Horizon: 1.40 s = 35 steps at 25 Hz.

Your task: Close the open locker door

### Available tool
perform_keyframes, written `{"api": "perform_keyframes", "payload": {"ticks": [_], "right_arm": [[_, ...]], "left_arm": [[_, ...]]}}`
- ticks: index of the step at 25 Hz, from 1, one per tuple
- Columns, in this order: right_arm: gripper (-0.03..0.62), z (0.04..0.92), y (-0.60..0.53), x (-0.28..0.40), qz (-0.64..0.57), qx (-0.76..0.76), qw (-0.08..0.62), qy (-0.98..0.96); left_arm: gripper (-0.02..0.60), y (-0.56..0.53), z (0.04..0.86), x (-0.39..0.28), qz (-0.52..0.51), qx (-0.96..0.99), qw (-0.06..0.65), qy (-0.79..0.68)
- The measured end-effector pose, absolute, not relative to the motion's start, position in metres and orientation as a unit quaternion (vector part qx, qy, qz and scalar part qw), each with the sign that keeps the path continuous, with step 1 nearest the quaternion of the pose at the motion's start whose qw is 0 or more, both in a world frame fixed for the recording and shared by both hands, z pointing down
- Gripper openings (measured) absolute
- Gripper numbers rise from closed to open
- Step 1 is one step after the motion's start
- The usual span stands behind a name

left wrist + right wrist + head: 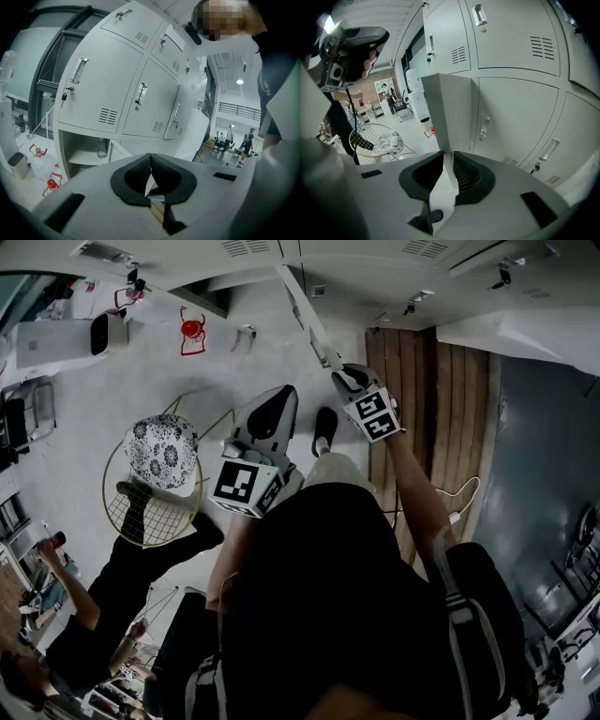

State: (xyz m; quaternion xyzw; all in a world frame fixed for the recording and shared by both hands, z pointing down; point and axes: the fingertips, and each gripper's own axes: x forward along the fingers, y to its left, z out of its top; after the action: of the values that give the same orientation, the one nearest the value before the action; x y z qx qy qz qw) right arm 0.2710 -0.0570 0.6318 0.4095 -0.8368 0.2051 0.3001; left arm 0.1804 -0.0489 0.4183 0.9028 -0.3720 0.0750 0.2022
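Note:
The open locker door (446,110) is a white metal leaf seen edge-on in the right gripper view. My right gripper (449,164) is shut on that edge, its black ribbed pads (465,172) pressed to both sides. From the head view the door (307,310) is a thin white strip running up from the right gripper (349,379). My left gripper (267,418) hangs lower and to the left, away from the door. In its own view the left gripper (150,164) is shut with nothing between the pads, facing the bank of grey lockers (105,79).
A lower compartment (86,152) stands open with a bottle (101,147) on its shelf. A wire chair with a patterned cushion (161,454) stands left of me. A red-framed item (191,329) lies on the floor. Another person (66,615) crouches at lower left. Wooden planking (431,418) lies to the right.

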Motion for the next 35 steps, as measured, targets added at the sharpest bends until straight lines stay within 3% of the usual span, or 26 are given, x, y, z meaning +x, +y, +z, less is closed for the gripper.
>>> {"api": "perform_keyframes", "payload": {"ticks": [10, 35], "right_arm": [[0.06, 0.628, -0.05, 0.219, 0.209, 0.395, 0.312, -0.838], [0.069, 0.633, -0.099, 0.07, 0.243, 0.46, 0.294, -0.802]], "left_arm": [[0.018, -0.049, 0.411, 0.132, 0.06, 0.9, 0.192, -0.387], [0.018, -0.064, 0.405, -0.059, 0.039, 0.869, 0.197, -0.453]]}}
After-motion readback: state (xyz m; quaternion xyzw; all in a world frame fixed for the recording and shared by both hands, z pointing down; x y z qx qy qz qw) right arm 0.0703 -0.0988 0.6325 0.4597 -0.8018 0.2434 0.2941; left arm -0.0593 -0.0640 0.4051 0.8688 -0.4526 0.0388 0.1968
